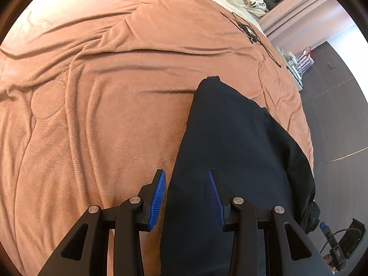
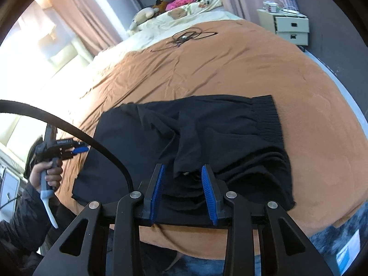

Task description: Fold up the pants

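While the black pants (image 2: 191, 138) lie partly folded on the orange blanket (image 2: 230, 64) near the bed's front edge, both tools hover over them with nothing gripped. At the far left of the right wrist view, the person's hand (image 2: 47, 172) holds the left gripper (image 2: 81, 149) beside the pants' left end; in its own view its jaws stand apart above the dark cloth, pads clear of it. At centre, the right gripper (image 2: 182, 168) is released, its blue pads (image 2: 208, 191) straddling a raised fold without pressing it. To the right, the ribbed waistband (image 2: 266, 117) lies flat.

Risk: the loose centre fold may slump or bunch if left unsmoothed, giving an uneven stack. Closing on one layer only would drag the top layer askew. The cable (image 2: 92, 142) crossing the left part of the pants could snag cloth.
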Available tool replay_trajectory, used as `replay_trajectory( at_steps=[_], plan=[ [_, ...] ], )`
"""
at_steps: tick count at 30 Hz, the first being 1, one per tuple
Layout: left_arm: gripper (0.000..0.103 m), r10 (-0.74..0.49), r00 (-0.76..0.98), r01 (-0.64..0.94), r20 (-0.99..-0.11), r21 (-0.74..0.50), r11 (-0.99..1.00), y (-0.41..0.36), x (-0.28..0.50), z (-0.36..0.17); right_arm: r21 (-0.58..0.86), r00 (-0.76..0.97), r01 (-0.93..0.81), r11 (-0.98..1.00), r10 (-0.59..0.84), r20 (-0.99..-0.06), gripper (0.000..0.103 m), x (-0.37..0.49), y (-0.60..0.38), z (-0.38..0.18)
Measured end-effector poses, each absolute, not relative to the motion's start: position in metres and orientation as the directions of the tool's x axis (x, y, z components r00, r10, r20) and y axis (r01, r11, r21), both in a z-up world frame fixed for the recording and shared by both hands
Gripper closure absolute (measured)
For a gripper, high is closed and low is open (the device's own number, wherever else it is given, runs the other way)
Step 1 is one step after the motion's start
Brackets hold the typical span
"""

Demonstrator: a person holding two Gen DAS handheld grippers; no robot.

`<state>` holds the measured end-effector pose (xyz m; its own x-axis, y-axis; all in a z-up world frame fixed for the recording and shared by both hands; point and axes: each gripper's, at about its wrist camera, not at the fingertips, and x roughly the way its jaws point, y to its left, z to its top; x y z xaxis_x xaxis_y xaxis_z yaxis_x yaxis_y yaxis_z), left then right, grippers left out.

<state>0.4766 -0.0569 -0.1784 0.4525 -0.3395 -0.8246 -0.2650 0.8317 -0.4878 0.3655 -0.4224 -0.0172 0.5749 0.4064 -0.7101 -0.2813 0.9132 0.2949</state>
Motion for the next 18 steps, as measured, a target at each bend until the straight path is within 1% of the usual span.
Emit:
replay_trajectory(
  at_steps=[1,3,8,14,18],
  plan=[
    [0.063,-0.339,0.453,-0.266,-0.824,-0.488,0.831,-0.056,0.476,-0.178,0.282,0.568,-0.29,0.915,0.401,-0.718,0.063,0.368,-0.416,-0.018],
    [0.063,-0.34,0.453,-0.266,-0.824,-0.489,0.831,-0.056,0.476,-0.178,0.249,0.565,-0.302,0.92,0.383,-0.731,0.055,0.371,-0.403,-0.02],
    [0.062,-0.342,0.445,-0.26,-0.828,-0.485,0.835,-0.056,0.475,-0.179,0.133,0.587,-0.304,0.943,0.296,-0.754,0.054,0.383,-0.382,-0.024],
    [0.062,-0.341,0.439,-0.272,-0.831,-0.485,0.831,-0.056,0.476,-0.184,-0.013,0.571,-0.31,0.951,0.175,-0.802,0.054,0.393,-0.355,-0.038],
    [0.062,-0.341,0.437,-0.276,-0.832,-0.485,0.83,-0.056,0.475,-0.187,-0.109,0.57,-0.322,0.94,0.1,-0.815,0.054,0.39,-0.338,-0.042]
  ],
)
